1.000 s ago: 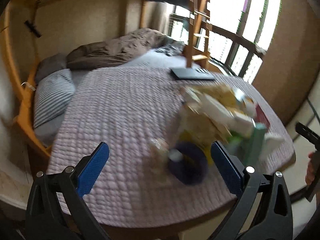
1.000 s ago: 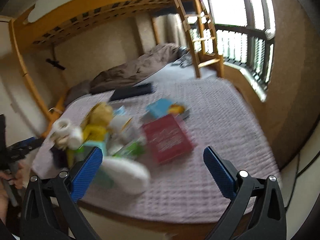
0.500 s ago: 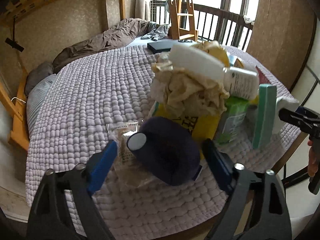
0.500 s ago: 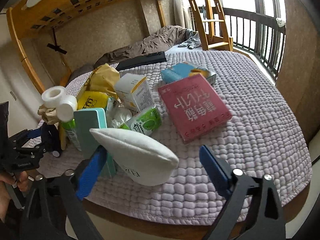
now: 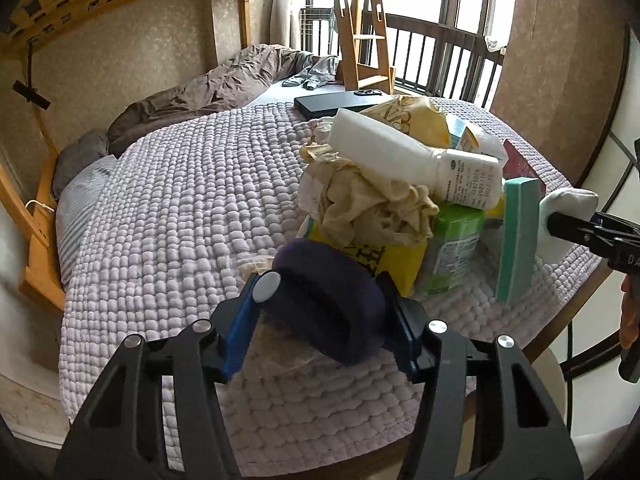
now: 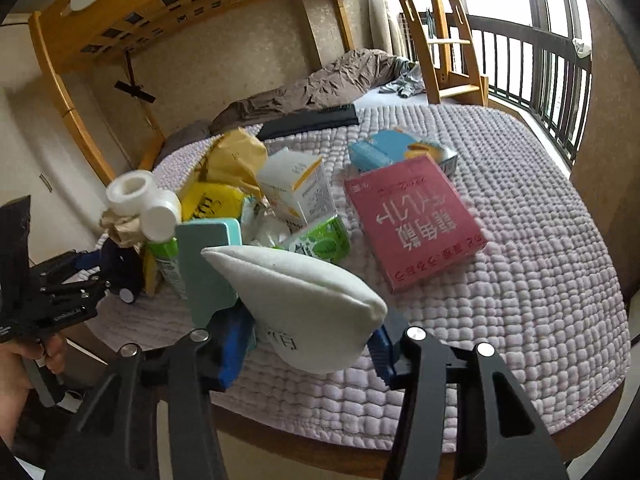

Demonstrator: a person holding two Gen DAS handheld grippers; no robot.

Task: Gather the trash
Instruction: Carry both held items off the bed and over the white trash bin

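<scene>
A pile of clutter sits on the quilted bed cover (image 5: 180,208). My left gripper (image 5: 320,316) is shut on a dark navy rolled sock (image 5: 324,300) at the pile's near edge; it also shows in the right wrist view (image 6: 120,264). My right gripper (image 6: 308,344) is shut on a white folded sock (image 6: 300,304), also seen in the left wrist view (image 5: 564,216). The pile holds a white bottle (image 5: 416,160), crumpled brown paper (image 5: 368,204), a yellow bag (image 5: 376,260), a green carton (image 5: 452,248) and a teal box (image 5: 518,236).
A pink box (image 6: 412,220), a blue box (image 6: 396,152) and a white carton (image 6: 298,188) lie on the cover. A black laptop (image 5: 336,104) lies farther back. A brown duvet (image 5: 208,92), a wooden ladder (image 5: 360,28) and a balcony railing (image 6: 532,76) stand beyond.
Both grippers moved in toward the pile and closed: the left onto the navy sock, the right onto the white sock.
</scene>
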